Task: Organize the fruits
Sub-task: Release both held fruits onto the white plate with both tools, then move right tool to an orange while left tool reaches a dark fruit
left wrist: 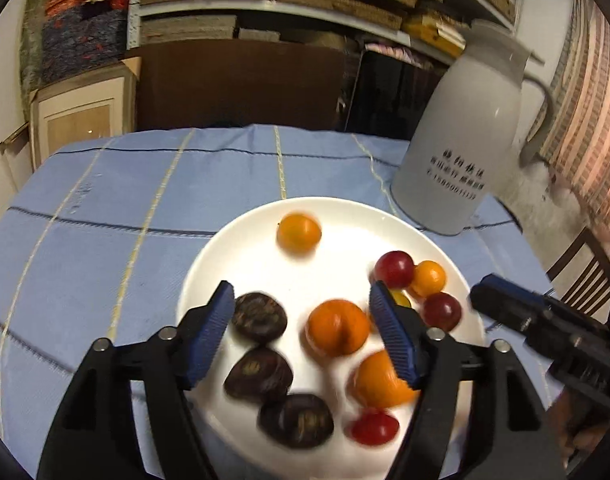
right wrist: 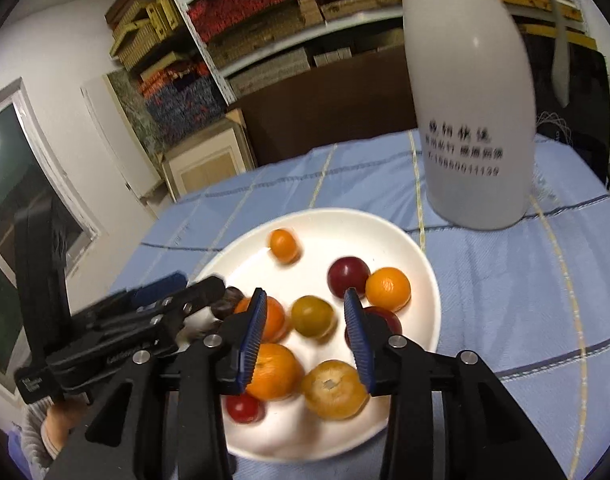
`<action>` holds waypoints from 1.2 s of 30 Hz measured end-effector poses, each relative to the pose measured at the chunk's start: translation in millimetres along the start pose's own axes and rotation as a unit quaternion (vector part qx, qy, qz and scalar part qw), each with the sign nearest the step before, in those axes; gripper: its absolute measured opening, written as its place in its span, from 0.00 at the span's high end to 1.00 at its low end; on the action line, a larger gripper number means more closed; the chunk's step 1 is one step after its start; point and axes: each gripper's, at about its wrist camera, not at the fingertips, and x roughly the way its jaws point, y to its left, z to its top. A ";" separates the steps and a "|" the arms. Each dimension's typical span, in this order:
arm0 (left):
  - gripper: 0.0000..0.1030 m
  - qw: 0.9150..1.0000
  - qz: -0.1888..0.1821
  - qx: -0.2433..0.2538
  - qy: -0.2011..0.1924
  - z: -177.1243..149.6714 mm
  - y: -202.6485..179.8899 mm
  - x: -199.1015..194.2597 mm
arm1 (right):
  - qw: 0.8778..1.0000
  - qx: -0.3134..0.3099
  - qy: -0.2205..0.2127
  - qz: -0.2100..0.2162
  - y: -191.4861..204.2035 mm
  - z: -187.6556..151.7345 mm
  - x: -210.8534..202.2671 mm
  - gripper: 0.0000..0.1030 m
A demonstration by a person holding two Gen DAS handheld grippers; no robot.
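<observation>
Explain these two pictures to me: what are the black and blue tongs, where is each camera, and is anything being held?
A person holds a hand-operated claw in each hand; no robot arm. Each picture comes from a fisheye camera on one claw, looking along its fingers. The left claw and right claw hang open above a white plate on a blue checked tablecloth. On the plate lie oranges, red fruits and dark brown fruits. A white jug stands behind the plate. Neither claw holds anything.
</observation>
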 end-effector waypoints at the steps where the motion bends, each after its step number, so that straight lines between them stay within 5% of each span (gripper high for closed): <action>1: 0.30 1.000 0.002 -0.002 -0.002 -3.1 0.9 -7.2 | 1.000 -0.001 -0.006 0.001 2.8 -0.8 -8.5 0.53; 10: 0.21 1.000 0.026 -0.002 -0.015 -69.8 -0.4 -77.0 | 1.000 -0.018 -0.009 0.010 18.4 -49.4 -59.5 0.48; 21: 0.18 1.000 0.028 0.007 -0.007 -164.6 -7.2 -121.1 | 1.000 0.015 0.010 -0.016 -8.8 -122.2 -86.0 0.37; 36: 0.11 0.996 0.028 0.079 0.031 -182.6 -41.4 -107.4 | 1.000 0.014 0.008 -0.016 -7.4 -128.9 -93.3 0.31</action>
